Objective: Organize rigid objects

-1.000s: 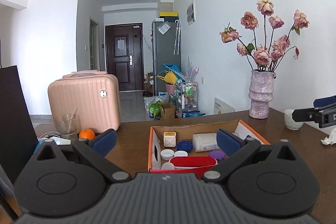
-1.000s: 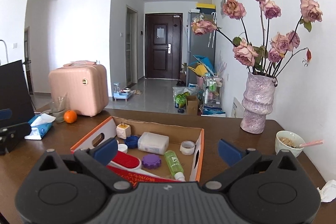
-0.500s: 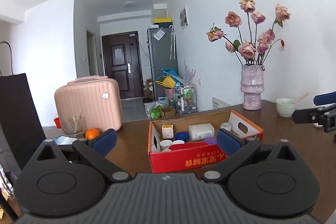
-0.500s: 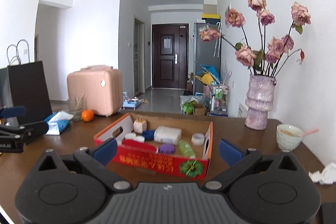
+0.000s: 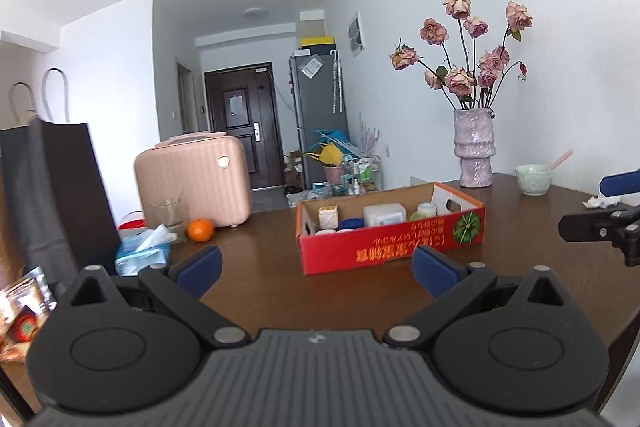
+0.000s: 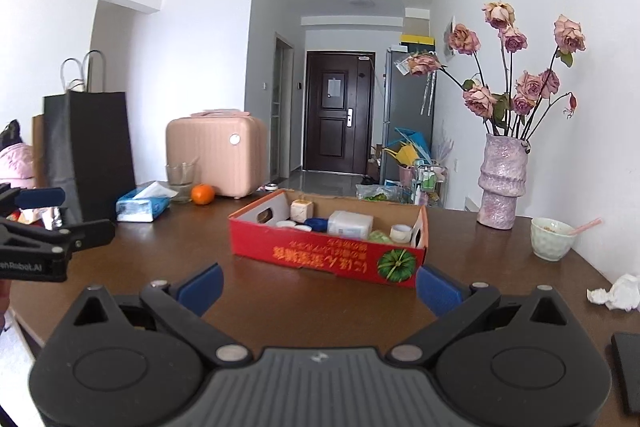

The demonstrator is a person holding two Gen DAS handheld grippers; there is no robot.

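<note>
Ahead, shallow red cardboard box (image 6: pixel 328 255) on glossy wood table (image 6: pixel 192 247); both hand-held grippers (image 5: pixel 316 269) (image 6: pixel 318 285) spread, empty.

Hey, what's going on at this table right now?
A person holds two grippers over a brown table, sorting small items. The left gripper and right gripper are both open and empty, short of the red cardboard box. The box holds lids, a white container and other small pieces. Nothing is being gripped at this moment.
</note>
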